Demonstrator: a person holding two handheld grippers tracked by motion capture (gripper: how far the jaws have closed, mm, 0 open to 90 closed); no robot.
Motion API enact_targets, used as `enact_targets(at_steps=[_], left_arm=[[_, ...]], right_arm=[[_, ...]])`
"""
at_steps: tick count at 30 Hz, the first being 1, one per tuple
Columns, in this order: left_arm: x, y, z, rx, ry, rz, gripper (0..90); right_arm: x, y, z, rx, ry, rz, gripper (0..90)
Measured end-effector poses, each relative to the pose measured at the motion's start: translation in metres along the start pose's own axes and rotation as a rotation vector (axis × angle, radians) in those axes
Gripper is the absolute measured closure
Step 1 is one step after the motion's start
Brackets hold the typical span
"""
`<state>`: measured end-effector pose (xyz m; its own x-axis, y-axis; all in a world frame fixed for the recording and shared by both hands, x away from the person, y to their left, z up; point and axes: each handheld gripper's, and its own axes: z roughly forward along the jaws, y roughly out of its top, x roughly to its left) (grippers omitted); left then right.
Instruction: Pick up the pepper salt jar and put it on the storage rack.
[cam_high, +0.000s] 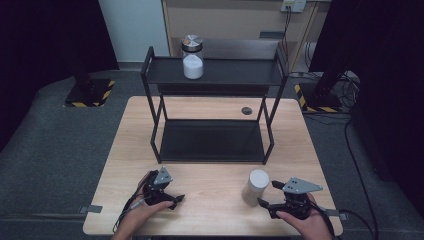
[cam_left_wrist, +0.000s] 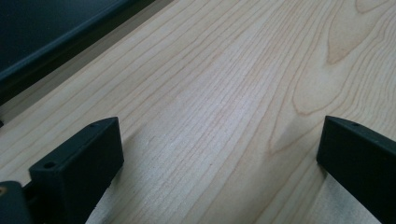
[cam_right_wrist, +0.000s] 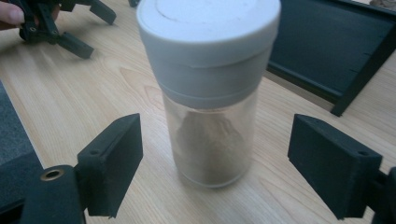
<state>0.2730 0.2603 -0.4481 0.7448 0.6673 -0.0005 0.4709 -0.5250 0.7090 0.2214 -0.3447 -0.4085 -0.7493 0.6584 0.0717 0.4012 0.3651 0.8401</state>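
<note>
left gripper (cam_high: 172, 199): jaws apart, empty, over table (cam_high: 210, 210) | right gripper (cam_high: 266, 194): jaws apart, flanking shaker (cam_high: 255, 186), no contact | jar (cam_high: 192, 56): on rack (cam_high: 215, 75) top

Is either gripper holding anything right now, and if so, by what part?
Nothing is held. The right gripper is open around the white-capped jar without touching it; the left gripper is open over bare table.
</note>
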Motion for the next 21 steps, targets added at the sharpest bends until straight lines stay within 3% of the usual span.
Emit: enact_targets(at_steps=[21], left_arm=[[0.000,0.000,0.000,0.000,-0.001,0.001,0.0]], right_arm=[[0.004,-0.007,0.022,-0.069,0.007,0.032,23.7]])
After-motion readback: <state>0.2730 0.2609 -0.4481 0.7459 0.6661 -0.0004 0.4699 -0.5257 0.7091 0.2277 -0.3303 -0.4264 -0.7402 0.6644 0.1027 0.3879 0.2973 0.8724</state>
